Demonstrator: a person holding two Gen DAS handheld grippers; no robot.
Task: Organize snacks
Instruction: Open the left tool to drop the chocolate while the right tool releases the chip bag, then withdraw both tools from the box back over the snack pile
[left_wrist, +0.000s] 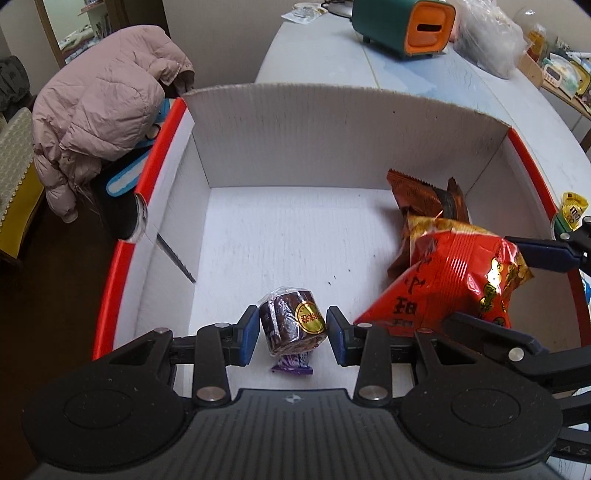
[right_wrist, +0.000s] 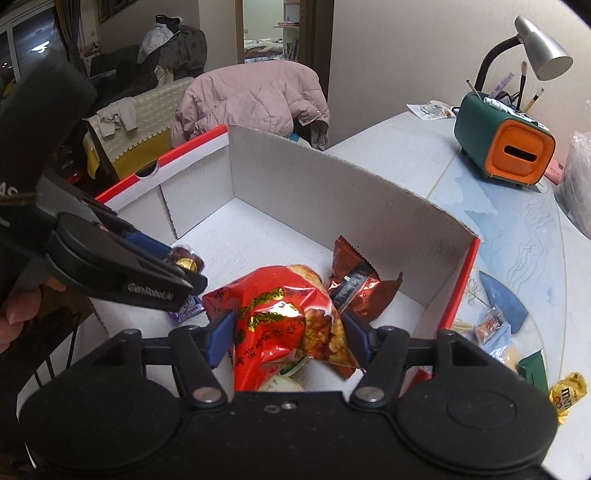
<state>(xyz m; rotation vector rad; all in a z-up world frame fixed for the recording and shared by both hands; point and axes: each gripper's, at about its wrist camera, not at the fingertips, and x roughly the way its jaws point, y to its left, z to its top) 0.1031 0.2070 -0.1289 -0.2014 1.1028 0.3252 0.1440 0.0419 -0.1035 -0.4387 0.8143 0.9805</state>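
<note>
A white cardboard box with red edges (left_wrist: 280, 136) (right_wrist: 314, 184) stands on the table. My left gripper (left_wrist: 291, 334) is over its near part, and the wrapped purple-brown cake with a gold sticker (left_wrist: 291, 321) sits between its blue pads, which stand slightly apart from it. My right gripper (right_wrist: 288, 338) is shut on a red snack bag (right_wrist: 280, 317) over the box's right side; that bag also shows in the left wrist view (left_wrist: 454, 280). A brown-orange snack packet (left_wrist: 417, 195) (right_wrist: 354, 288) lies in the box's far right corner.
On the table to the right of the box lie a yellow M&M's pouch (right_wrist: 567, 395), a small clear packet (right_wrist: 489, 325) and a green item (right_wrist: 532, 369). A green-orange holder (right_wrist: 506, 147), desk lamp (right_wrist: 543, 48) and plastic bags (left_wrist: 484, 40) stand further back. A pink jacket (left_wrist: 103, 114) hangs on a chair left.
</note>
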